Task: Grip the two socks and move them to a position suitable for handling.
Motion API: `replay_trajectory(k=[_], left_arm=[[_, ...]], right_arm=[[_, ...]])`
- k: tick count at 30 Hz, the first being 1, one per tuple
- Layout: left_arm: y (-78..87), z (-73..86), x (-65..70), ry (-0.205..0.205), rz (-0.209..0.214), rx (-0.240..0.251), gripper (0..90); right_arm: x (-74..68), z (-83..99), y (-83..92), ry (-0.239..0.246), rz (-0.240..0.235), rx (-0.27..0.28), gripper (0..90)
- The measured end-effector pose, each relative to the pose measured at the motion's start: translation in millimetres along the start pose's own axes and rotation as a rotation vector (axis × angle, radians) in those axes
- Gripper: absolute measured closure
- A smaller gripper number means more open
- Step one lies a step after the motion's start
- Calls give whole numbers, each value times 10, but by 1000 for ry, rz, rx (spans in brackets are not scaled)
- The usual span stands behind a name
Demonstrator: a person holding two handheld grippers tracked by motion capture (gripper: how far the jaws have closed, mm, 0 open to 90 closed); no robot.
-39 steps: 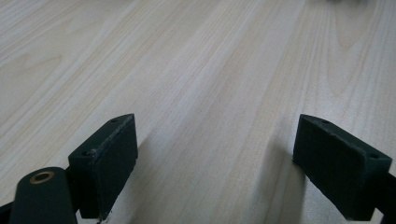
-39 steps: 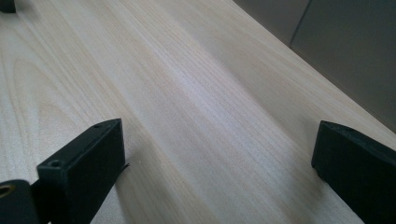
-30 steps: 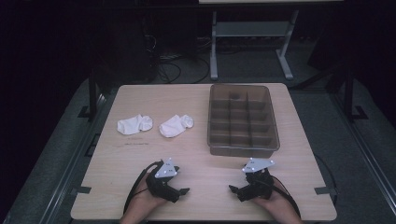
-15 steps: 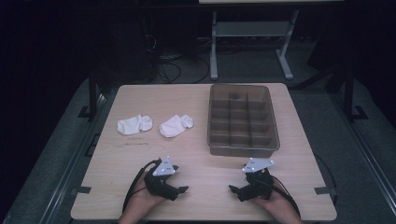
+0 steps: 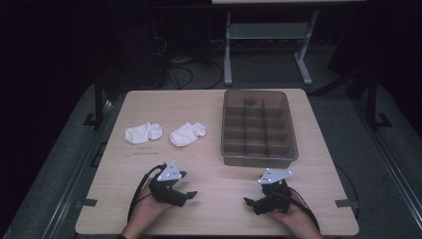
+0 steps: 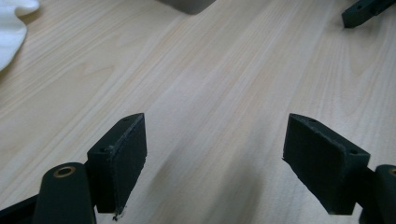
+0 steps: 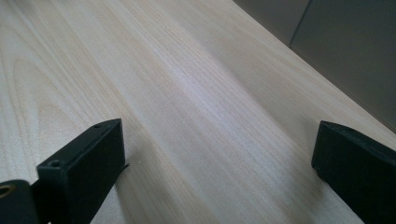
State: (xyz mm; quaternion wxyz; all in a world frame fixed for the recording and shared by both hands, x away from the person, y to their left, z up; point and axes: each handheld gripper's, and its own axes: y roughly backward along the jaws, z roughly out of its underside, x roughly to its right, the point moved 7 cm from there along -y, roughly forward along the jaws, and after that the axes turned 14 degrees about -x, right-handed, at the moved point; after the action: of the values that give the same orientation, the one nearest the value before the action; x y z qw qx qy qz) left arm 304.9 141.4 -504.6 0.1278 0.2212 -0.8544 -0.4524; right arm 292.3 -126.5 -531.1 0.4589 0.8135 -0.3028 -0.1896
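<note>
- Start step, by my reading: both grippers rest low near the front edge of the pale wooden desk (image 5: 214, 199).
- Left gripper (image 5: 186, 195): jaws have just been closing slightly, stand apart, nothing between.
- Right gripper (image 5: 250, 201): jaws wide, empty.
- Two white ankle socks (image 5: 187, 134) lie left of the brown divided plastic tray (image 5: 259, 128), well apart from the jaws.
- Next likely calls for a left reach forward to the nearer sock.
- Left gripper view adds a sock edge (image 6: 11, 23) at the upper left.
</note>
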Motion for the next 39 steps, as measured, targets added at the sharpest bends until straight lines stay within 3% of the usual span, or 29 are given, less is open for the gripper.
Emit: replay_trajectory(k=[9, 18, 39], left_arm=[[41, -26, -91, 2, -15, -7, 225], [67, -37, -205, 34, -17, 1, 233], [144, -132, -507, 62, -65, 2, 239]], right_arm=[[-3, 0, -1, -4, -1, 1, 23], [1, 0, -2, 0, 1, 2, 23], [1, 0, -2, 0, 1, 2, 23]])
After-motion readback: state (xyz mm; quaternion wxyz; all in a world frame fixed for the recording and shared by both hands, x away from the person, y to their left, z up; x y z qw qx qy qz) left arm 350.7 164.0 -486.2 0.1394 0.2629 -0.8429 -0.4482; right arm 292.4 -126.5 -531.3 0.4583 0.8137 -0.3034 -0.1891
